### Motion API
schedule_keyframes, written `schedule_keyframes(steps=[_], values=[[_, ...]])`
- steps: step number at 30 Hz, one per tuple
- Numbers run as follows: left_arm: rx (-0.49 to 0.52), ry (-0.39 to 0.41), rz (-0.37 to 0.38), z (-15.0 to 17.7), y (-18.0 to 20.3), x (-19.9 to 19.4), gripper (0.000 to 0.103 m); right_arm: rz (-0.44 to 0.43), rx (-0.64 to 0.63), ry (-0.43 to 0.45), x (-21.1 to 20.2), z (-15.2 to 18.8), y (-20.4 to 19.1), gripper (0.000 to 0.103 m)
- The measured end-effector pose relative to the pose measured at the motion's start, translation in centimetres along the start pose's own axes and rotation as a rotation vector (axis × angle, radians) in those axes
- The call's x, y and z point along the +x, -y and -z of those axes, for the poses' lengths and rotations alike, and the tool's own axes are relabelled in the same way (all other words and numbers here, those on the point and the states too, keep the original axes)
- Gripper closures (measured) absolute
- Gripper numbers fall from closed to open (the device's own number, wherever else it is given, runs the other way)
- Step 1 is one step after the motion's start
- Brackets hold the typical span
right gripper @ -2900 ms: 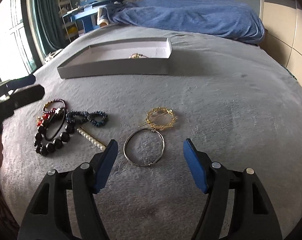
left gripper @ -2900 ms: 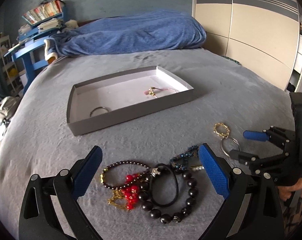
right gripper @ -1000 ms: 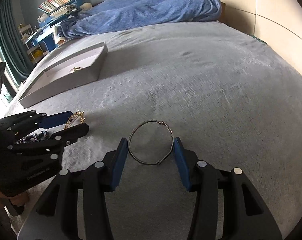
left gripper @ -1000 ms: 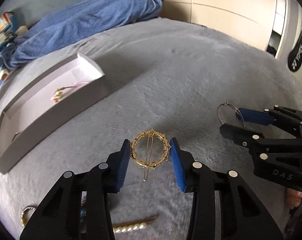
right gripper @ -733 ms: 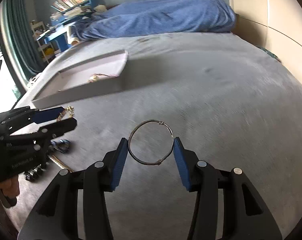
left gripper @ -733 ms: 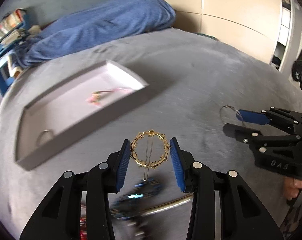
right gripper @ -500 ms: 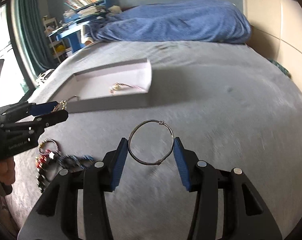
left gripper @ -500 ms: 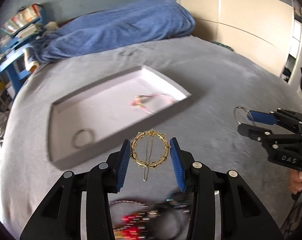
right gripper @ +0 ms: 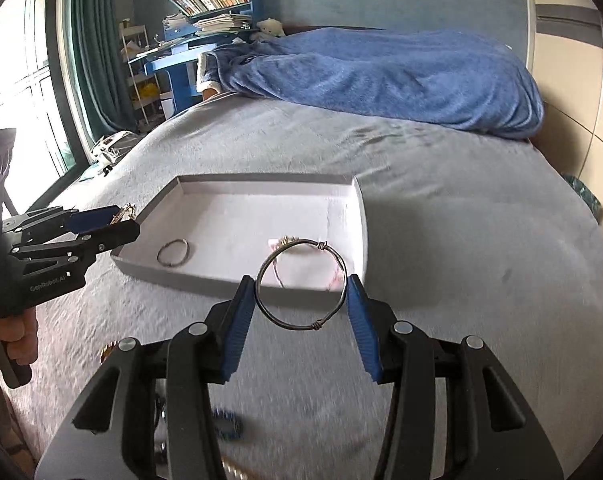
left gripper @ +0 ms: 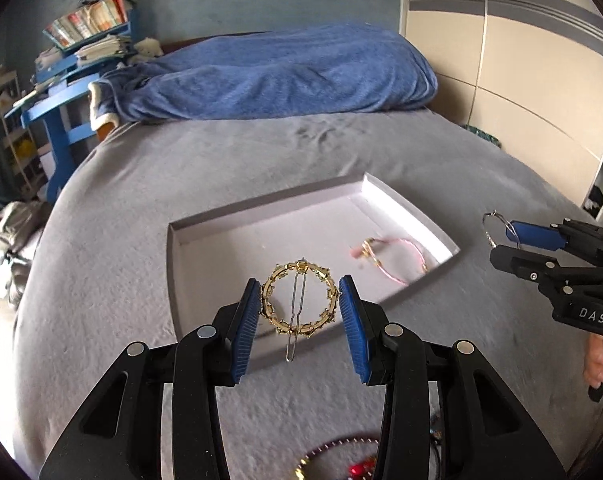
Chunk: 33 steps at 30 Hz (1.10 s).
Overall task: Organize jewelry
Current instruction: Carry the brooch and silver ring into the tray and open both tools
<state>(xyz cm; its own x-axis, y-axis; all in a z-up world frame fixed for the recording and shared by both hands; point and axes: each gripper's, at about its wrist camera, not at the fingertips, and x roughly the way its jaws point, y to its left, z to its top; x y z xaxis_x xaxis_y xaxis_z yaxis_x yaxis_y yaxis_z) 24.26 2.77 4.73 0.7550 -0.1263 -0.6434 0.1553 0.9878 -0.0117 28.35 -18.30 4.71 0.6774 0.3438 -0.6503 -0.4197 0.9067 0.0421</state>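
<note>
Left gripper (left gripper: 299, 304) clamped on gold hair clip (left gripper: 299, 303), held in air over near wall of tray (left gripper: 173, 272). Right gripper (right gripper: 301, 300) clamped on wire bangle (right gripper: 300, 286), also aloft, at tray's near edge. Tray sits on grey bed (left gripper: 229, 160); inside: pink bracelet (left gripper: 393, 258), small ring (right gripper: 173, 253). Beads (left gripper: 341, 464) on bed below left gripper, partly hidden. Blue duvet (left gripper: 281, 76) at far end.
</note>
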Motion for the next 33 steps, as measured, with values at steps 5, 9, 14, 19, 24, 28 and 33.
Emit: schedule_keyframes(steps=[5,9,14,19,24,28,33], values=[[-0.014,-0.005,-0.009,-0.8,-1.3,1.3,0.061,-0.016,-0.004,-0.004,2.0,-1.8,-0.6,0.056],[-0.032,-0.017,-0.022,-1.6,-2.4,2.8,0.061,-0.037,0.006,-0.001,3.8,-3.5,-1.2,0.056],[-0.033,-0.036,-0.042,-2.8,-3.1,5.4,0.061,-0.041,0.003,-0.013,6.3,-4.8,-1.6,0.056],[-0.033,-0.066,-0.065,-3.3,-3.9,8.3,0.061,-0.017,0.020,-0.044,9.5,-5.3,-1.1,0.056],[-0.050,-0.087,-0.076,-3.7,-4.8,10.5,0.061,-0.009,0.047,-0.060,12.4,-6.2,-0.7,0.056],[-0.052,-0.124,-0.087,-3.7,-5.1,12.0,0.061,-0.011,0.048,-0.088,14.4,-7.0,-0.8,0.056],[-0.055,-0.196,-0.093,-3.3,-5.4,13.6,0.061,-0.020,0.047,-0.153,16.6,-7.0,-0.9,0.056]])
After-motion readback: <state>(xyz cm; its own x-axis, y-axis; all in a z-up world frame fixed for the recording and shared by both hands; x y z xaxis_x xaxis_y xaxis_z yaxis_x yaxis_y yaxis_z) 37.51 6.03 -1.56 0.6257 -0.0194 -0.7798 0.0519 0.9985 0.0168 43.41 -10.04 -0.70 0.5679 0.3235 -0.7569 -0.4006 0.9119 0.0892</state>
